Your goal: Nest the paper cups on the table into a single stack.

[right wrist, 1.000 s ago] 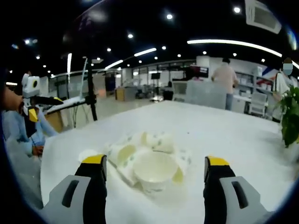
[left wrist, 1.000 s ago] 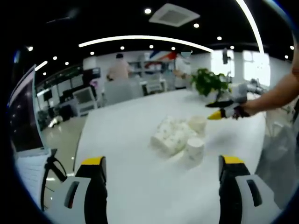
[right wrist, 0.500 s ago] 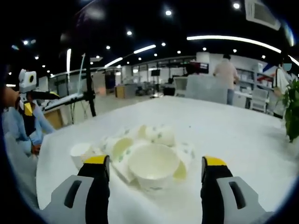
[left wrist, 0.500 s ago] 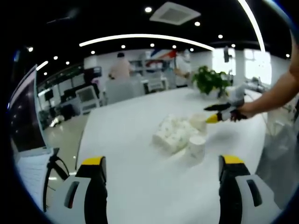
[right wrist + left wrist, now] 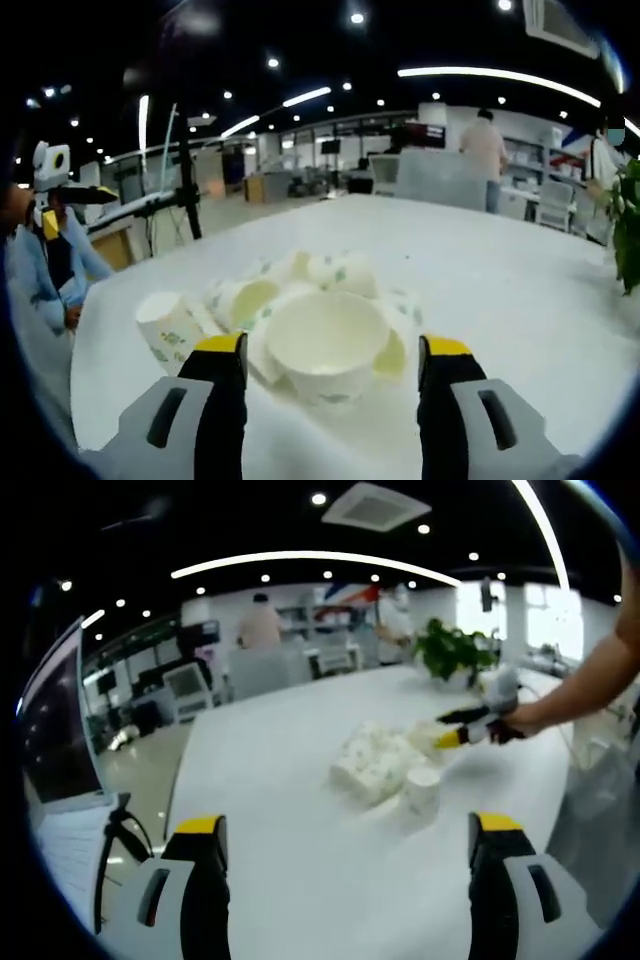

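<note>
Office ceiling lights shine over a long white table where paper cups lie in a loose heap. Left to right in the left gripper view: the left tool hangs well back from the heap with its jaws wide apart and nothing between them, one cup stands upright just beside the heap, and the right tool reaches in at the heap's far side. In the right gripper view a cup lies tipped at the left, then an open-mouthed cup sits between the spread, unclosed jaws of that tool. These cups look light, thin and easily crushed, probably apt to skid away; a gentle pinch across the stiffer rim seems safest.
</note>
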`<move>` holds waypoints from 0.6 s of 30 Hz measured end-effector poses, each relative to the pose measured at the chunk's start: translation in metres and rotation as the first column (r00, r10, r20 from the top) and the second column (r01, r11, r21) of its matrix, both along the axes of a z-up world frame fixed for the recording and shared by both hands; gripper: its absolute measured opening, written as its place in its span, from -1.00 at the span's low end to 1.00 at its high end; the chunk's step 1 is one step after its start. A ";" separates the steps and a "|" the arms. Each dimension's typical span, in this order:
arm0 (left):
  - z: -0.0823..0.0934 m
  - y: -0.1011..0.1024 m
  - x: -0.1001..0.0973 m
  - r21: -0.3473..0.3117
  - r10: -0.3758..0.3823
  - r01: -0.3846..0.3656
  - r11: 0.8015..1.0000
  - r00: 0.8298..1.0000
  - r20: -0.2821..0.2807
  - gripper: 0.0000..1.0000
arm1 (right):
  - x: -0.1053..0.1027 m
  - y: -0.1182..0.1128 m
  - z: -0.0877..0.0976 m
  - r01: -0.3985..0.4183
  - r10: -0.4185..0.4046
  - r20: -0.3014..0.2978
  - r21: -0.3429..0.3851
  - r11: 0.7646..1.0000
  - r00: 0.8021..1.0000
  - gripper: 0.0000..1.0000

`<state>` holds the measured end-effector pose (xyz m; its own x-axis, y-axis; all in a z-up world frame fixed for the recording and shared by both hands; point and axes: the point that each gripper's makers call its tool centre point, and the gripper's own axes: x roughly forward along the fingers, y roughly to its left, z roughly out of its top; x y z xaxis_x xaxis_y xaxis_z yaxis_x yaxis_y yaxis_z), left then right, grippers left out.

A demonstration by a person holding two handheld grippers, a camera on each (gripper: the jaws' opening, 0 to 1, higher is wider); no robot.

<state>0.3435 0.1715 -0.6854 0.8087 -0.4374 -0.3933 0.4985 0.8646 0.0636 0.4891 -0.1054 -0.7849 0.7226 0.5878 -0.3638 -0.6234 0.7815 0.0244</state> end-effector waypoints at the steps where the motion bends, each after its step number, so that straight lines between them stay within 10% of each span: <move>1: 0.000 0.000 0.000 -0.001 0.001 -0.001 1.000 1.000 0.000 0.97 | 0.001 0.002 0.000 -0.001 0.001 0.004 0.000 1.000 1.000 0.25; 18: -0.001 0.002 -0.003 -0.004 0.011 -0.011 1.000 1.000 -0.010 0.97 | 0.001 0.006 -0.011 -0.002 0.002 0.000 -0.039 0.999 1.000 -0.16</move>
<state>0.3400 0.1736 -0.6866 0.8092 -0.4302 -0.4001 0.4899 0.8700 0.0553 0.4906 -0.0998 -0.7962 0.7215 0.5746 -0.3863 -0.6248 0.7807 -0.0058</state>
